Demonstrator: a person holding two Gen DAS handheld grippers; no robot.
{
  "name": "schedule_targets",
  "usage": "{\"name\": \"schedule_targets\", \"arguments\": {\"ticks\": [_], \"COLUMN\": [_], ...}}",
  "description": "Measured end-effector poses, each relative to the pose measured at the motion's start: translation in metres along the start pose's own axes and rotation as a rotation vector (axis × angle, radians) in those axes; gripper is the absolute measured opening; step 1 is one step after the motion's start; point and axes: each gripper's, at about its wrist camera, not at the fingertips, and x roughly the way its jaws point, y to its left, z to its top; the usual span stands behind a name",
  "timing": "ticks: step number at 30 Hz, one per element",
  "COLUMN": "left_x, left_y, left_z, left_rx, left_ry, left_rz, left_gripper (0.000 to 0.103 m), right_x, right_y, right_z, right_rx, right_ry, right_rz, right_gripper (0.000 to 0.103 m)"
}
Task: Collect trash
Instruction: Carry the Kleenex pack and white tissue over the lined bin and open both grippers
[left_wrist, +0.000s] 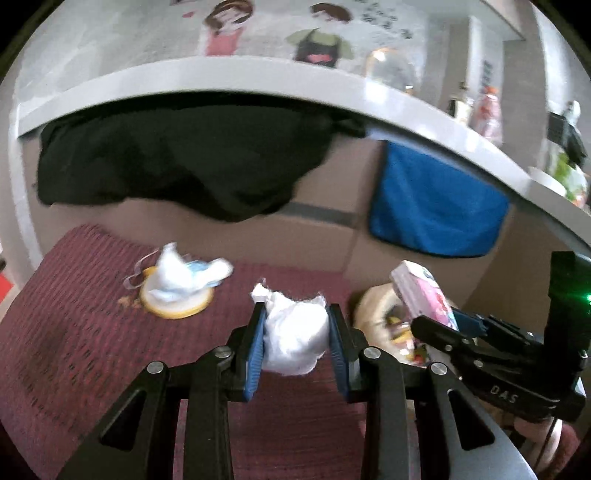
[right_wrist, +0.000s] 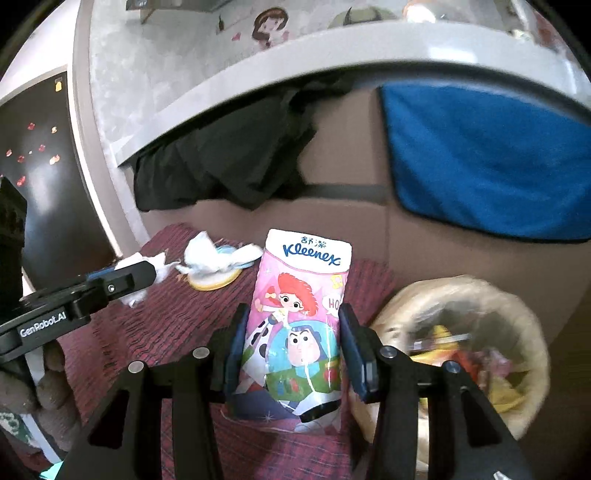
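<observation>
My left gripper (left_wrist: 296, 314) is shut on a crumpled white tissue (left_wrist: 295, 332), held above the dark red mat (left_wrist: 92, 332). The same gripper (right_wrist: 147, 269) enters the right wrist view from the left with the white tissue (right_wrist: 162, 267) at its tip. My right gripper (right_wrist: 293, 314) is shut on a pink Kleenex tissue pack (right_wrist: 299, 317), held upright; the pack (left_wrist: 424, 295) also shows at the right of the left wrist view. More trash, a white-and-blue face mask (left_wrist: 184, 277) with tissue, lies on a yellow disc (left_wrist: 177, 308) further back on the mat.
A bin lined with a clear bag (right_wrist: 517, 332) holding colourful wrappers stands right of the mat. Black cloth (left_wrist: 177, 162) and blue cloth (left_wrist: 436, 206) hang from a grey counter edge (left_wrist: 221, 77) over a brown panel behind.
</observation>
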Motion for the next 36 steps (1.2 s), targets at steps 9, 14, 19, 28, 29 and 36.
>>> {"name": "schedule_targets", "arguments": {"ticks": [9, 14, 19, 28, 29, 36], "left_x": [0.014, 0.028, 0.047, 0.082, 0.085, 0.101], "left_y": [-0.081, -0.115, -0.134, -0.147, -0.147, -0.15], "left_z": [0.005, 0.005, -0.001, -0.013, -0.014, -0.021], "left_rx": [0.087, 0.141, 0.176, 0.173, 0.171, 0.169], "left_ry": [-0.031, -0.057, -0.052, 0.003, 0.009, 0.014], "left_rz": [-0.125, -0.15, -0.157, -0.151, -0.15, -0.137], "left_gripper": [0.033, 0.033, 0.033, 0.033, 0.033, 0.033], "right_x": [-0.059, -0.078, -0.086, -0.082, -0.08, -0.068], "right_y": [-0.053, -0.085, -0.107, -0.131, -0.133, -0.147], "right_z": [0.0, -0.003, -0.005, -0.004, -0.004, -0.011], "right_rx": [0.039, 0.073, 0.099, 0.11, 0.111, 0.133], "right_ry": [-0.085, -0.11, -0.12, -0.123, -0.119, -0.1], "right_rz": [-0.119, -0.179, -0.208, -0.231, -0.232, -0.226], "right_gripper": [0.043, 0.044, 0.044, 0.044, 0.044, 0.044]}}
